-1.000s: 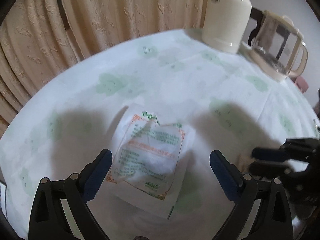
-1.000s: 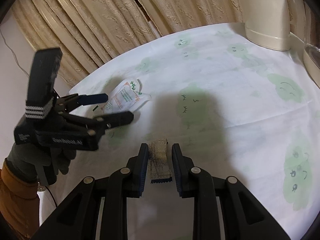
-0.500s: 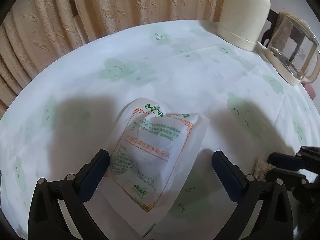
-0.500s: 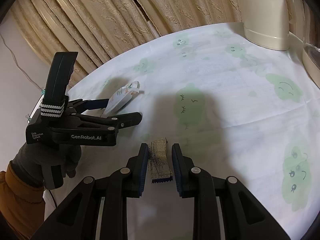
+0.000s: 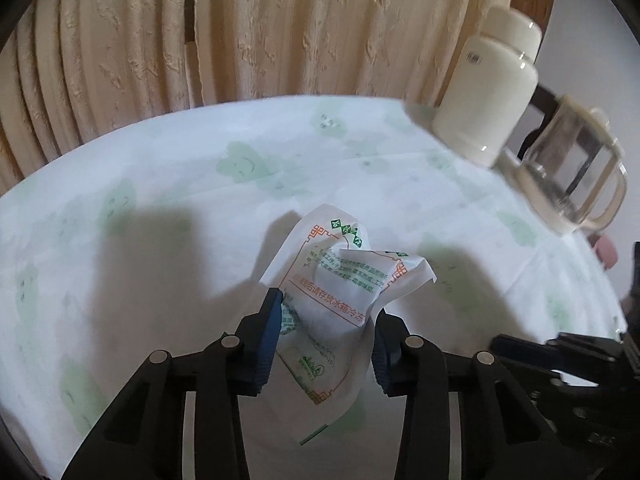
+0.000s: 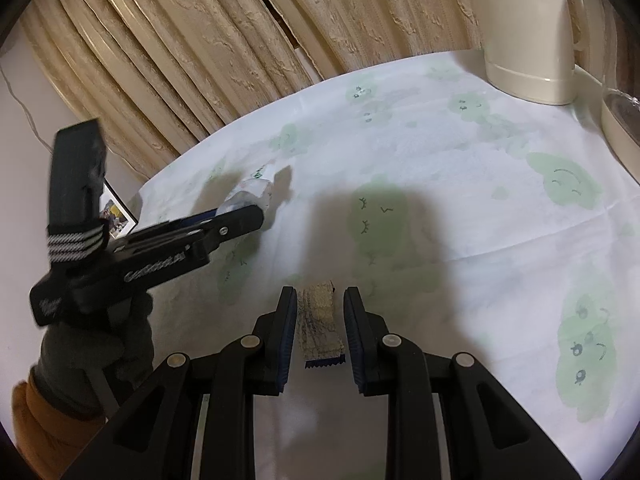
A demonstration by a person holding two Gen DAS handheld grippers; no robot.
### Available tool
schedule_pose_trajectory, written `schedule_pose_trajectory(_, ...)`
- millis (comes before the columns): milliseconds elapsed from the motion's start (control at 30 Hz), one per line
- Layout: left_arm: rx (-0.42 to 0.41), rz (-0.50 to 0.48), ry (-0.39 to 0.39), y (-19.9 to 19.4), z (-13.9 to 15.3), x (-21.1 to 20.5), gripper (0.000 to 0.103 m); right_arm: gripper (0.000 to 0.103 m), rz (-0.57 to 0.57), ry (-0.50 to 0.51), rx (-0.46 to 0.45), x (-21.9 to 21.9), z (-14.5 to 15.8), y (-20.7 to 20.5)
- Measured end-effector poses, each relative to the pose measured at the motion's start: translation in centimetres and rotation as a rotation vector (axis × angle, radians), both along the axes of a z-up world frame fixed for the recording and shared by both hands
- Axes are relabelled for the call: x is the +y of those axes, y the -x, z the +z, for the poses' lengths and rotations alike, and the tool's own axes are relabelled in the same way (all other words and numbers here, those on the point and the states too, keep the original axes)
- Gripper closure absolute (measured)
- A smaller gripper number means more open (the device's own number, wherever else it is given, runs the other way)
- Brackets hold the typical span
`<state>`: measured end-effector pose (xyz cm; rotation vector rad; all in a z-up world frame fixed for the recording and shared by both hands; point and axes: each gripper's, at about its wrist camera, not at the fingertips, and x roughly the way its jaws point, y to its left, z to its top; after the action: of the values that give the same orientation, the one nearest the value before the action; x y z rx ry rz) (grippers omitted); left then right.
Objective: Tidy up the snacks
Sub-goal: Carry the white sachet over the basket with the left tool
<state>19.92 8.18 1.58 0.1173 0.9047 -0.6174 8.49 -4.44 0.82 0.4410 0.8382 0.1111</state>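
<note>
A white snack packet with orange and green print is crumpled between the blue pads of my left gripper, which is shut on it; the packet's far end sticks up off the tablecloth. From the right wrist view, that left gripper holds the white packet at the table's left side, in a grey-gloved hand. My right gripper is shut on a small beige snack packet with a blue serrated end, held above the cloth. The right gripper's fingers show at the lower right of the left wrist view.
A cream thermos jug and a glass pitcher stand at the table's far right. Beige curtains hang close behind the table. A small picture card lies off the table's left edge. The cream jug is at the back right.
My left gripper has gone from wide open around the flat white packet to shut on it, crumpling and raising it. The right gripper keeps holding the beige packet, hardly moved.
</note>
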Motion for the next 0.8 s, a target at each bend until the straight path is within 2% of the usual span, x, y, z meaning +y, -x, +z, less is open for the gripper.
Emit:
schedule_pose_trajectory(167, -0.029, 0.04, 0.099, 2.4, 1.8, 1.3, 0.062, 0.08, -0.02, -0.029, -0.018, -1.1, 0.7, 0.3)
schedule_pose_trajectory(300, -0.061, 0.085, 0.121, 4.5, 3.4, 2.4, 0.062, 0.078, -0.03, -0.062, -0.02, -2.0, 0.9, 0.5)
schedule_pose_trajectory(433, -0.099, 0.135, 0.153, 6.5, 4.9, 3.7, 0.062, 0.075, 0.006, -0.067, -0.004, -1.6, 1.0, 0.3)
schedule_pose_trajectory(567, -0.118, 0.156, 0.207, 8.1, 6.0, 5.2, 0.062, 0.075, 0.058, -0.009, 0.005, 0.1, 0.6, -0.1)
schedule_pose_trajectory(700, -0.161, 0.183, 0.212, 9.6, 7.2, 6.2, 0.062, 0.075, 0.102, 0.069, 0.016, 1.6, 0.1, -0.4)
schedule_pose_trajectory(800, -0.187, 0.215, 0.235, 10.7, 8.2, 7.4, 0.062, 0.082, 0.109, 0.153, 0.019, 2.4, -0.1, -0.5)
